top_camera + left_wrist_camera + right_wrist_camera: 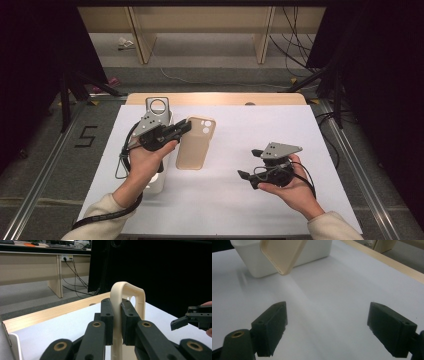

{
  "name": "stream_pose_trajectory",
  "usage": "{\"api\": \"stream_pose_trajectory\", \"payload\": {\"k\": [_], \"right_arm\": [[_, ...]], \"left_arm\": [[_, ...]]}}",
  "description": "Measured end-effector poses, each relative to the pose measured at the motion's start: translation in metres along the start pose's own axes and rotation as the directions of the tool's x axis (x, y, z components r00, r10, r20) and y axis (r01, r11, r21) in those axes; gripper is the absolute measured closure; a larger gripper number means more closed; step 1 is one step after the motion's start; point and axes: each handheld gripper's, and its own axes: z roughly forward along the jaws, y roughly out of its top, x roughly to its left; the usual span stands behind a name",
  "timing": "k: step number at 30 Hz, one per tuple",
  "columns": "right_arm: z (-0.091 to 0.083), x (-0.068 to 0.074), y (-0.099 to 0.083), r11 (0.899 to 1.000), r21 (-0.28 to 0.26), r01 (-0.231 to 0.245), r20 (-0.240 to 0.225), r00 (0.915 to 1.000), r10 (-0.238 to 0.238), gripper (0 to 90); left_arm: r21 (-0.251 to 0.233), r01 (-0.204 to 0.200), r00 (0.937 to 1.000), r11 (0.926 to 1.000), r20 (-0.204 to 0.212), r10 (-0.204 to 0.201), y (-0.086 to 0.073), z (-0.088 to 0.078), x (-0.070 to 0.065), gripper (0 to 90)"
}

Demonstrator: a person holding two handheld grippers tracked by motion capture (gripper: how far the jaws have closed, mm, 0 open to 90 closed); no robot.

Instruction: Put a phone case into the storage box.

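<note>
Phone case [195, 143], light and bendy, is being pinched by left gripper [117, 322] on its long rim; right gripper [335, 332], at 4 o'clock, is standing open and empty.

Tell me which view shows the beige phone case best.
The high view: the phone case shows whole, camera cutout at its far end, its side edge pinched by the left gripper. The left gripper view shows its rim edge-on between the shut jaws. The right gripper view catches one corner in front of a white bin.
</note>
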Motion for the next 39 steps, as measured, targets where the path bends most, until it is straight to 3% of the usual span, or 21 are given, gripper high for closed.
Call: {"api": "stream_pose_trajectory", "payload": {"k": [39], "right_arm": [[-0.012, -0.007, -0.010, 0.999, -0.008, -0.043, 0.034, 0.9985, 0.044, 16.3]], "left_arm": [[-0.043, -0.003, 0.9985, 0.9991, -0.055, 0.001, 0.020, -0.021, 0.026, 81.9]]}}
